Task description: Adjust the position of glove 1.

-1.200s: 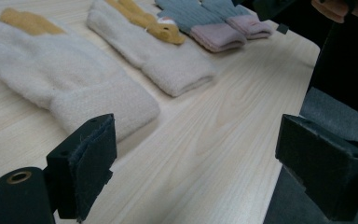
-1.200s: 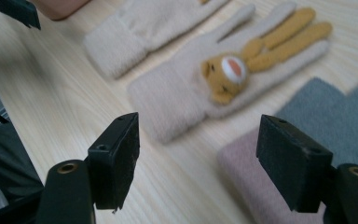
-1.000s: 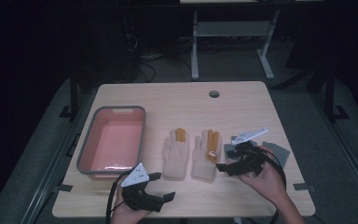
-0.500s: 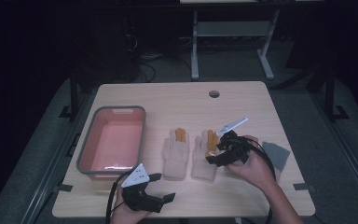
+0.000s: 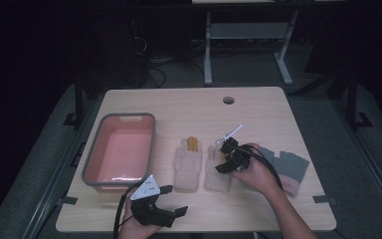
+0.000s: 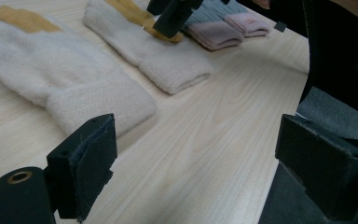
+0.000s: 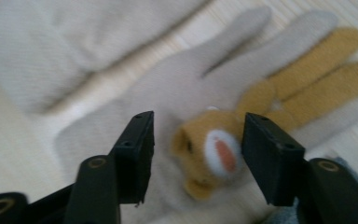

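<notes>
Cream knitted glove (image 5: 218,169), the right one of a pair, flat on the desk near the middle of its front half, cuff toward the front edge, fingers toward the back. Mustard-yellow animal face with long ears (image 7: 214,149) sewn on the back of it, nose patch white and orange. Soft, light, floppy by the look of it; likely to drape and sag when lifted, unlikely to slip, nothing breakable. Best hold probably a pinch of the knit itself, at the raised animal face or at the thicker ribbed cuff, closing low enough to catch fabric and not skate over it.

Right gripper (image 5: 227,160) directly above this glove, tilted down, jaws open to a moderate gap with the animal face between them, nothing gripped yet. Gripping hand (image 5: 253,172) just to the right of the glove.

Matching cream glove (image 5: 187,164) just beside it on the left, apart by a narrow strip of wood, same yellow patch at the fingers. Grey glove with pink cuff (image 5: 287,169) to the right, partly under the right hand.

Left gripper (image 5: 166,211) low at the front edge of the desk, left of centre, jaws wide open and empty, pointed toward the cuffs of the cream gloves.

Pink tub with grey rim (image 5: 90,169) near the left edge, empty. Round cable hole (image 5: 228,100) near the back edge.
</notes>
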`<state>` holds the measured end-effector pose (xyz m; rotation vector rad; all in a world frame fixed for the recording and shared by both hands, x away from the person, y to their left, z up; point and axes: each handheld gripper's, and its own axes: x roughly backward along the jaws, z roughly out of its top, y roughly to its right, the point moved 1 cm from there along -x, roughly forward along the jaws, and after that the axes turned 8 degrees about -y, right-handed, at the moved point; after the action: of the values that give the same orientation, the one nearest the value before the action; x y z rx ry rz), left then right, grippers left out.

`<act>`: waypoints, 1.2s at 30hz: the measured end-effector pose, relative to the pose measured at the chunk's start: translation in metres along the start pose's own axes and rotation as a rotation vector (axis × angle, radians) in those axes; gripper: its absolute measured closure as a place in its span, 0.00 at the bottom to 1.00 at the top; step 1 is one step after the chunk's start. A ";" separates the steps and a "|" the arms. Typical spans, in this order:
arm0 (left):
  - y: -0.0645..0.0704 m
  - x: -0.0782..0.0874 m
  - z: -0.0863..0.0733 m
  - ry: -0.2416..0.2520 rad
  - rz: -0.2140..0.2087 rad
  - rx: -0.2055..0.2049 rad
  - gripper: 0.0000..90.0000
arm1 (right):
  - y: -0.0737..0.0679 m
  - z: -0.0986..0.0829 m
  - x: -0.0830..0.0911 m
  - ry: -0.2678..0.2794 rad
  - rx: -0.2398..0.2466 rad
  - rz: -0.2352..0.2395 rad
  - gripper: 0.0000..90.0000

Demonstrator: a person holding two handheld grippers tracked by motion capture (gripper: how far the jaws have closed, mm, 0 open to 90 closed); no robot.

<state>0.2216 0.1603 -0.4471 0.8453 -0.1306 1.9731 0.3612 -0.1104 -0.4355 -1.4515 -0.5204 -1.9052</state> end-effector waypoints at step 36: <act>-0.002 0.002 -0.001 0.022 -0.023 0.038 0.14 | -0.035 0.030 0.068 0.091 0.116 -0.019 0.70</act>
<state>0.2224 0.1635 -0.4467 0.8461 -0.0705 1.9678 0.3463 -0.0848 -0.3594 -1.2837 -0.5938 -1.9130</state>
